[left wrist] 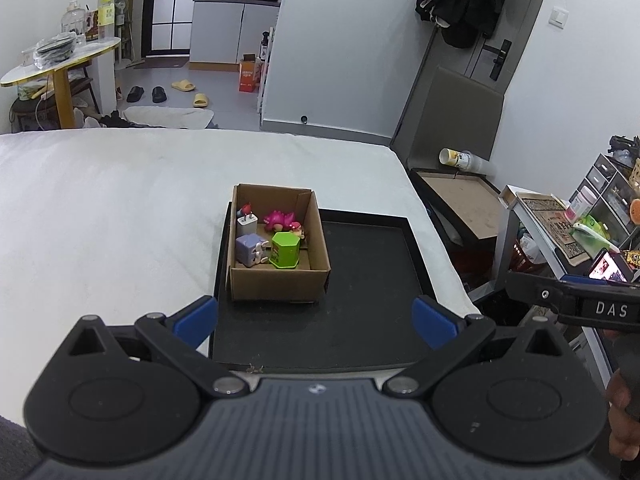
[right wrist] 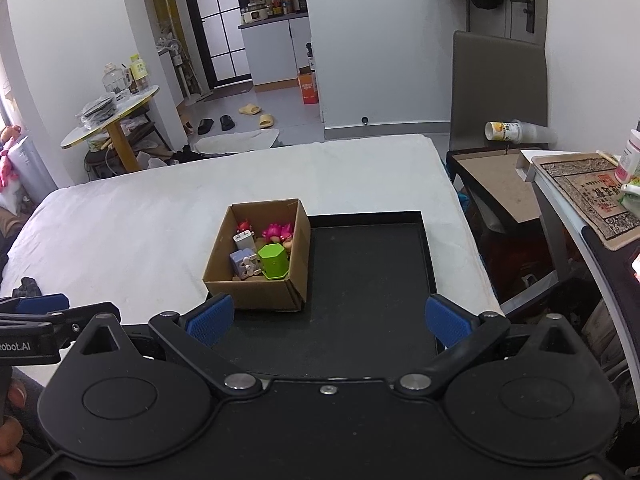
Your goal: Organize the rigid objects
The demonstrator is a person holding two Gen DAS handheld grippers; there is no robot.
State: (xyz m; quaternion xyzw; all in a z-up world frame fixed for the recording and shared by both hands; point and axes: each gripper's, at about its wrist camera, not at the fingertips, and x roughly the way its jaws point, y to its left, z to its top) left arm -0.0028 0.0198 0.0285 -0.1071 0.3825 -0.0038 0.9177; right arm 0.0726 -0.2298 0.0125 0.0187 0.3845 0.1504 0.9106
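Both our grippers, left gripper and right gripper, hang released and empty; the cardboard box of toys and chargers sits straight ahead on the black tray, slightly nearer the left one.

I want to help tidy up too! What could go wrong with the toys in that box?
The cardboard box looks light, so a gripper reaching in might push it across the black tray.

The things inside are packed close. Grabbing the green hexagonal container could knock the purple-grey plug adapter or the pink toy beside it.

Both the left gripper and the right gripper are open and side by side, so they might bump.
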